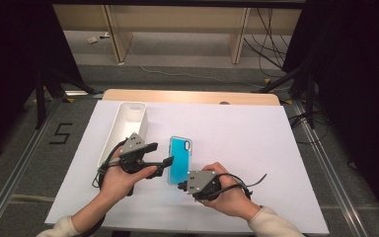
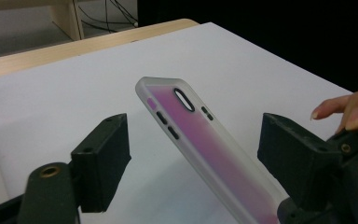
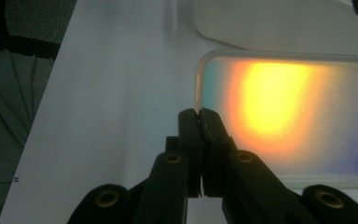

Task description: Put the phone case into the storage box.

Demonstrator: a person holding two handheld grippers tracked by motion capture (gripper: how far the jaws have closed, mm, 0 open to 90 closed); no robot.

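The jaws of the right gripper (image 3: 200,116) are pressed together on the thin translucent rim at the near end of the clear-edged plastic phone case (image 3: 289,116), pinching its edge; in the right gripper view the case's back glows yellow-orange with a teal margin. In the high view the right gripper (image 1: 181,186) sits at the case's near end, held by the person's right hand (image 1: 229,195), and the case (image 1: 180,158) there looks turquoise with a pale frame. The jaws of the left gripper (image 1: 162,154) stand wide apart, gripping nothing, just left of the case in the high view. In the left gripper view the left gripper (image 2: 193,154) has the case (image 2: 205,149) running between its two black pads without touching either; the case is tilted, its far end with the oval camera opening lifted off the white sheet that covers the tabletop (image 2: 242,60), and its back shows pink-purple from this angle. The person's left hand (image 1: 123,177) holds that gripper. Left of the case and reaching farther back lies a long white rectangular plastic tray (image 1: 128,123), resting on the same sheet. Beyond the case, the sheet gives way to the light wooden far edge of the tabletop (image 1: 192,96).
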